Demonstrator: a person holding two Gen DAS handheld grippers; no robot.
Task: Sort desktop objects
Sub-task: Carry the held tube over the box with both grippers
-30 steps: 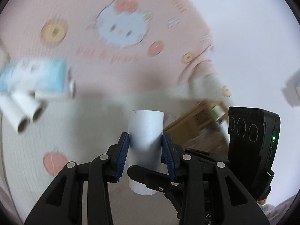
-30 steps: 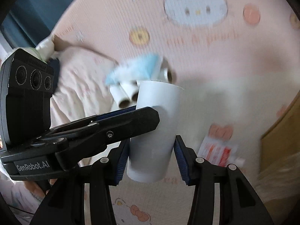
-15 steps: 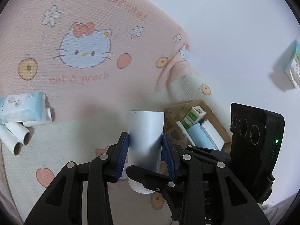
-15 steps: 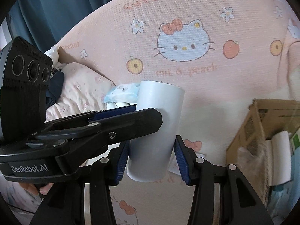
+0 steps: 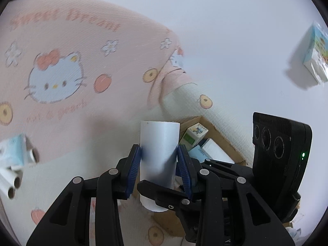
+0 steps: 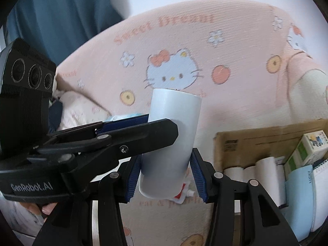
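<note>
A white paper roll [image 5: 158, 160] is gripped upright by my left gripper [image 5: 159, 164], held above the bed. The same roll [image 6: 172, 143] shows in the right wrist view between my right gripper's blue pads [image 6: 134, 176]; the left pad touches it, the right pad stands slightly off, and the left gripper's fingers cross in front. A cardboard box [image 6: 256, 141] with white rolls, a green-white carton [image 6: 303, 151] and notebooks lies at the right; it also shows in the left wrist view [image 5: 223, 137].
Pink Hello Kitty blanket [image 5: 61, 78] covers the bed. Several loose white rolls [image 5: 8, 184] and a blue tissue pack [image 5: 12, 151] lie at the left. A red-white sachet [image 6: 182, 192] lies under the roll. A small carton [image 5: 315, 55] hangs on the wall.
Both grippers moved right with the roll; the box has come closer and larger in both views, and the loose rolls have slid to the left edge.
</note>
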